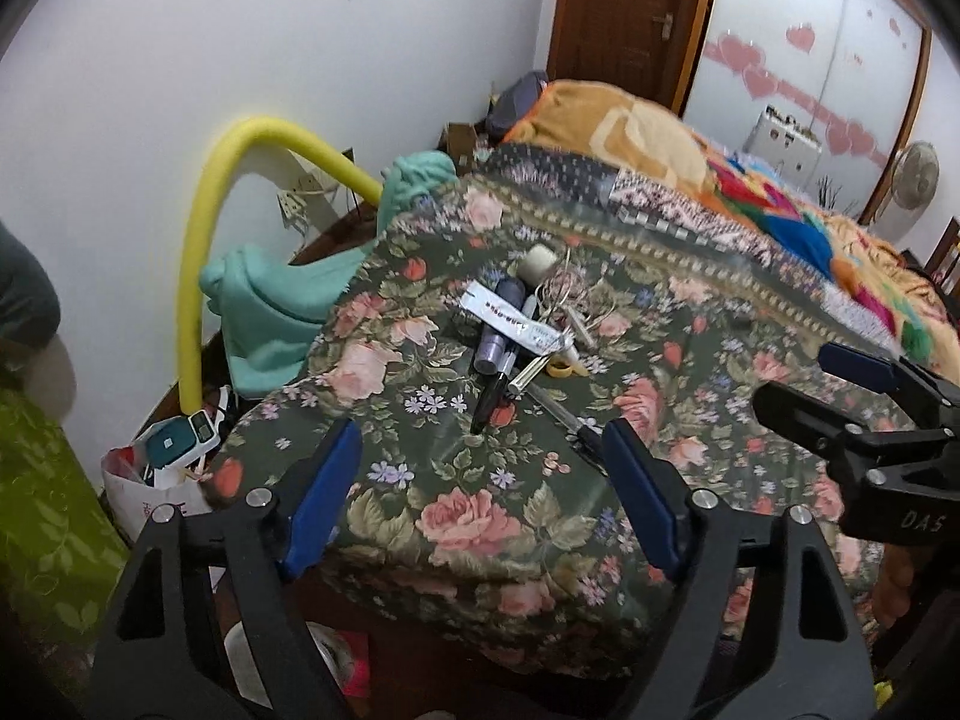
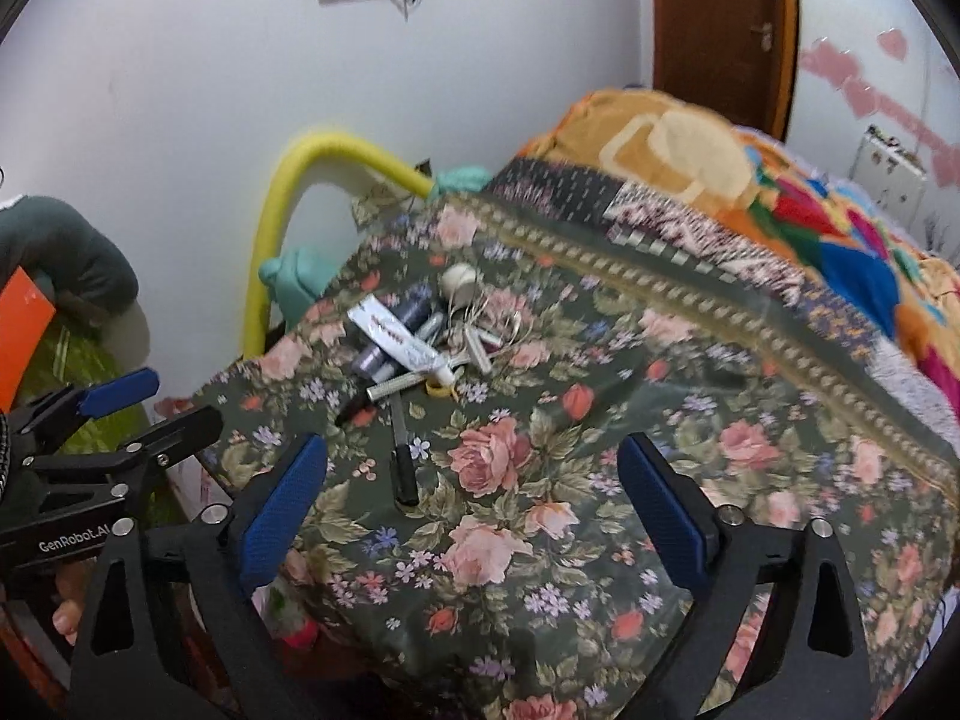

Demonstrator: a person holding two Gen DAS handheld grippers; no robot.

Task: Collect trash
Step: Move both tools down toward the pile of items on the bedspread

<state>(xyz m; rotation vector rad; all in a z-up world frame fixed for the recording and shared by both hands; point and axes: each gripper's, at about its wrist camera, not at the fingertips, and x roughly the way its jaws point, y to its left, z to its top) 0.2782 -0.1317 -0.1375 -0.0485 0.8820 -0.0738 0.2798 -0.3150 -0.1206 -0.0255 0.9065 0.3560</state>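
Your left tool (image 1: 480,480) hangs above the near corner of the floral bedspread (image 1: 480,540), its two blue pads spread wide apart with nothing between them. It points forward and slightly down toward the small heap of trash (image 1: 528,324) lying on the bed, well short of touching it. Your right tool (image 2: 474,492) is held the same way: pads wide apart, empty, hovering over the bedspread just right of the left one. In the left wrist view the right tool juts in from the right edge; in the right wrist view the left tool shows at the left edge, so the two sit side by side at about the same height.

The trash sits in one loose cluster on the floral spread: a flattened white tube (image 2: 408,342) lying across a purple cylindrical container (image 1: 498,330), a black pen (image 2: 403,468) pointing toward you, a silver ridged stick (image 2: 396,387), a cream-coloured cap (image 1: 537,261), a tangle of thin wire (image 1: 564,288) and a small yellow piece (image 1: 561,367).

Beyond the heap lies a bright patchwork blanket (image 1: 750,192). To the left, a yellow foam tube (image 1: 204,228) arches against the wall and teal cloth (image 1: 270,312) hangs off the bed edge.
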